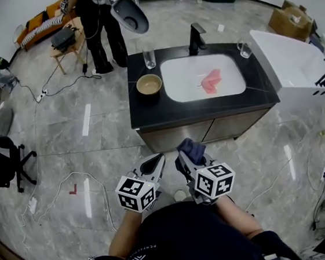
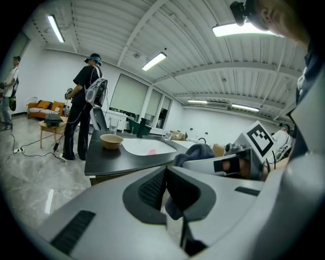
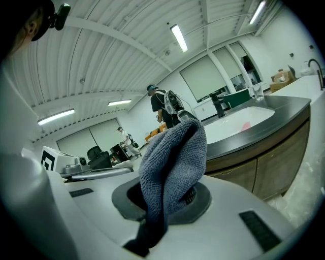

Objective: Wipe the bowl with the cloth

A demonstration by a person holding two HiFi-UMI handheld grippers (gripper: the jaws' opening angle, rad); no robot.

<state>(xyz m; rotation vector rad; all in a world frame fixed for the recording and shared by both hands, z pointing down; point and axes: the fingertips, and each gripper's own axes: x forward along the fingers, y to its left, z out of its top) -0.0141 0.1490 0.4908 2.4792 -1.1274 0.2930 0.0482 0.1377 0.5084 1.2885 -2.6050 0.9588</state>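
**Open-plan test or recording studio, not a home.** A freestanding dark counter (image 1: 148, 107) with an inset white sink (image 1: 179, 75) and a black faucet (image 1: 196, 38) stands alone mid-room on a polished marble-tile floor (image 1: 53, 139). Loose cables (image 1: 67, 176) trail over the floor at left. An office chair (image 1: 3, 162) stands near left, a sofa (image 1: 39, 24) far left, and a cardboard box (image 1: 290, 20) far right. Strip lights (image 2: 238, 29) hang under a ribbed industrial ceiling (image 2: 203, 76).

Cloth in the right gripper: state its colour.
Blue-grey; the cloth shows best in the right gripper view.
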